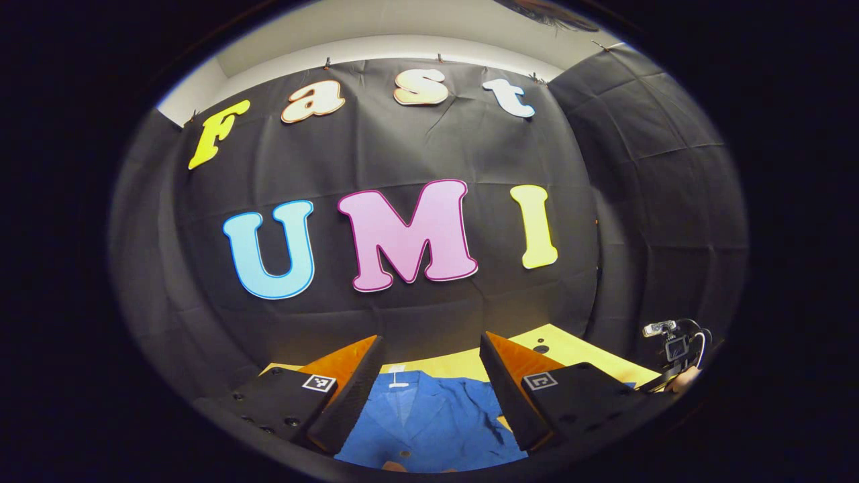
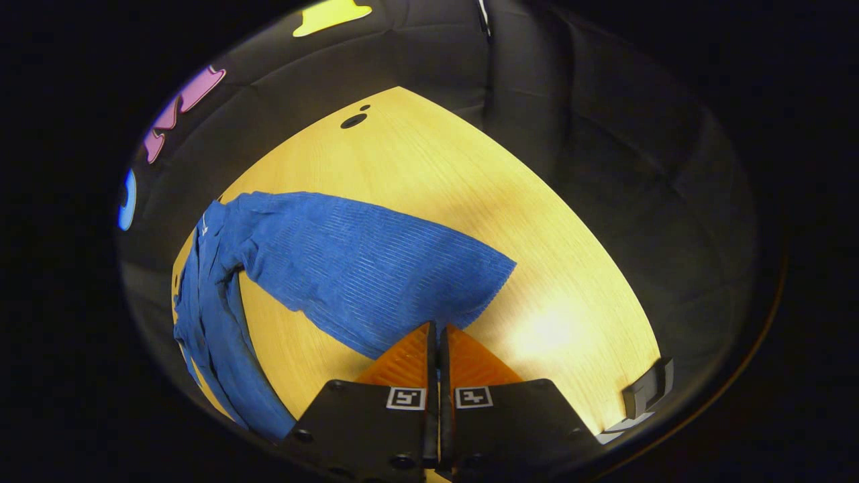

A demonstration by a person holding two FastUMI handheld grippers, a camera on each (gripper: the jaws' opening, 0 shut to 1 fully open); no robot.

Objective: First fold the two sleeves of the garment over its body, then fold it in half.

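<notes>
The table point(image 2: 429, 174), pale wood, fills the middle of the right gripper view from upper centre down to the lower right, and shows as a thin strip behind the fingers in the left gripper view. On it lies the garment point(image 2: 221, 315), a blue ribbed piece whose body runs down the left of that frame, with one sleeve point(image 2: 376, 268) spread flat across the centre toward the right. The right gripper point(image 2: 437, 329), at bottom centre, has its fingers pressed together at the sleeve's lower edge; it seems to pinch the cloth, though the contact is hard to see. The left gripper point(image 1: 429, 345) stands wide open at bottom centre, above the garment's collar.
</notes>
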